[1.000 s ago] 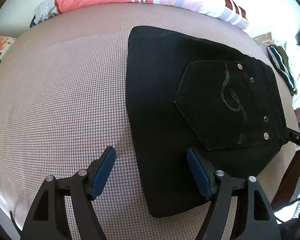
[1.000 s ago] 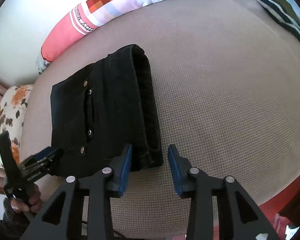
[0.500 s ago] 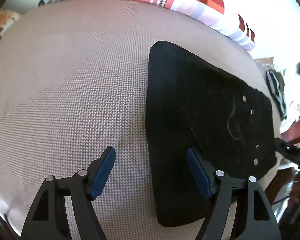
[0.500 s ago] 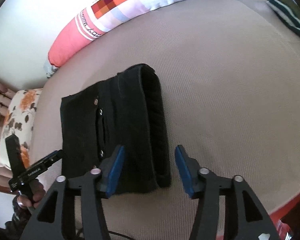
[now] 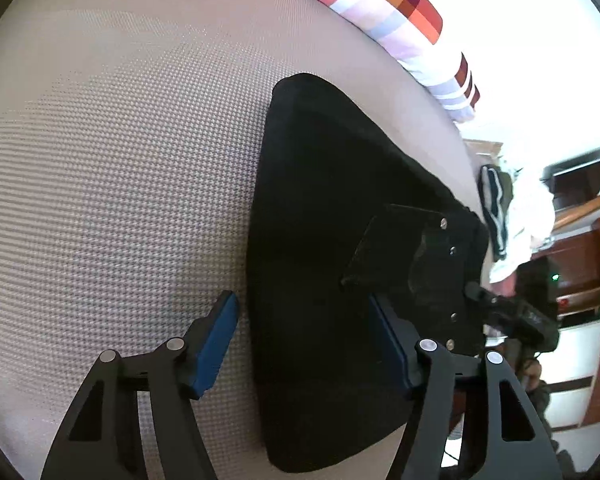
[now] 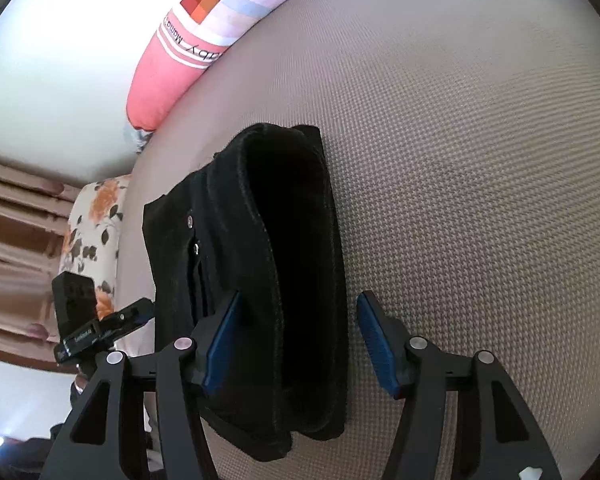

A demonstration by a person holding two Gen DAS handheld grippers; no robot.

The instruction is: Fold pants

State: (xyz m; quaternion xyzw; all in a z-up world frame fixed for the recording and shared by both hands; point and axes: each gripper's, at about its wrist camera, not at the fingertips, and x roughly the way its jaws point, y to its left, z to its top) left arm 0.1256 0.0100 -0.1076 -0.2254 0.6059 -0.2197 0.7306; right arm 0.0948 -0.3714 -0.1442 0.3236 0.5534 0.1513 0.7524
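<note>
Black pants (image 6: 260,280) already sit folded into a compact stack on the bed (image 6: 460,160), so little remains beyond a final tidy: left gripper (image 5: 304,344) closing, right gripper (image 6: 298,340) opening, both straddling stack edges without pinching fabric.

Folded black denim pants (image 5: 324,264): one
Long pink pillow with checked patch (image 6: 204,36): one
Floral cream cushion (image 6: 96,224): one
Black grippers with blue pads: two, left gripper (image 5: 304,344) and right gripper (image 6: 296,344)
</note>
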